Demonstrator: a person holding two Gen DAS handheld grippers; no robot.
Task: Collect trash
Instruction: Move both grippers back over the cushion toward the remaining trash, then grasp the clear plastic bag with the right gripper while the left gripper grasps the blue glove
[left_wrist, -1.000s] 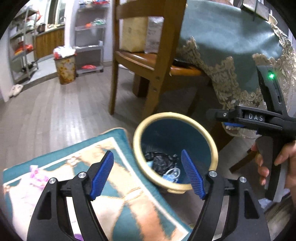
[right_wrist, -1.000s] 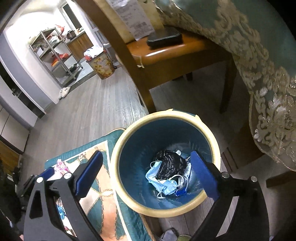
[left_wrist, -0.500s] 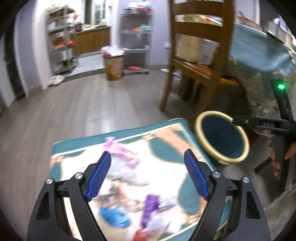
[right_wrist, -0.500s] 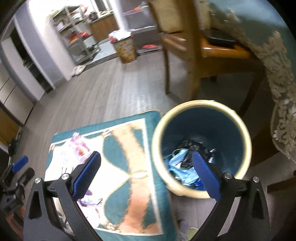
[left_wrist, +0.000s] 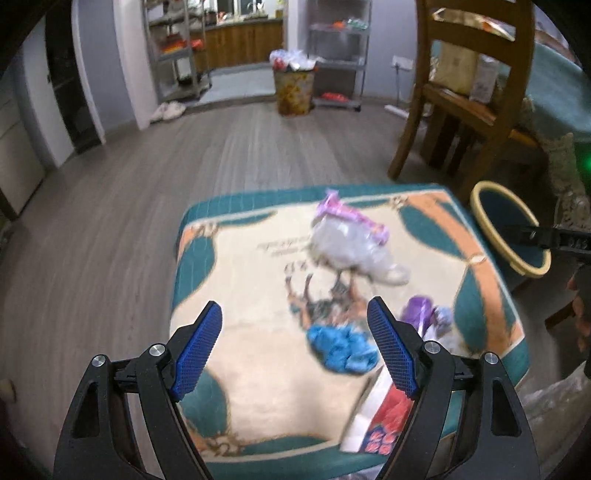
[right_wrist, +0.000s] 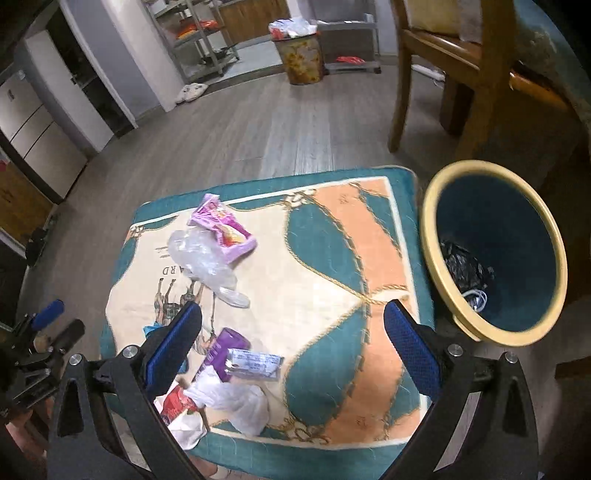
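Trash lies scattered on a teal and cream mat (right_wrist: 332, 258): a pink wrapper (right_wrist: 221, 225) on clear plastic (right_wrist: 199, 258), a purple tube (right_wrist: 221, 350), a silver packet (right_wrist: 255, 363), a white crumpled bag (right_wrist: 236, 402) and a red-and-white packet (right_wrist: 177, 406). A blue bin with a cream rim (right_wrist: 428, 236) stands right of the mat, with black and blue trash inside. My right gripper (right_wrist: 293, 332) hovers open over the mat's near half. My left gripper (left_wrist: 295, 332) is open and empty above the mat (left_wrist: 258, 295), just left of a crumpled blue item (left_wrist: 340, 347).
A wooden chair (left_wrist: 476, 110) and a table with a teal lace-edged cloth (left_wrist: 565, 122) stand behind the bin (left_wrist: 480, 206). Across the wooden floor are metal shelves (left_wrist: 340, 55), a patterned bin (left_wrist: 293, 88) and shoes (left_wrist: 166, 110).
Both grippers have swung left, from over the blue bin to over the mat with the scattered trash. Both stayed open and empty.
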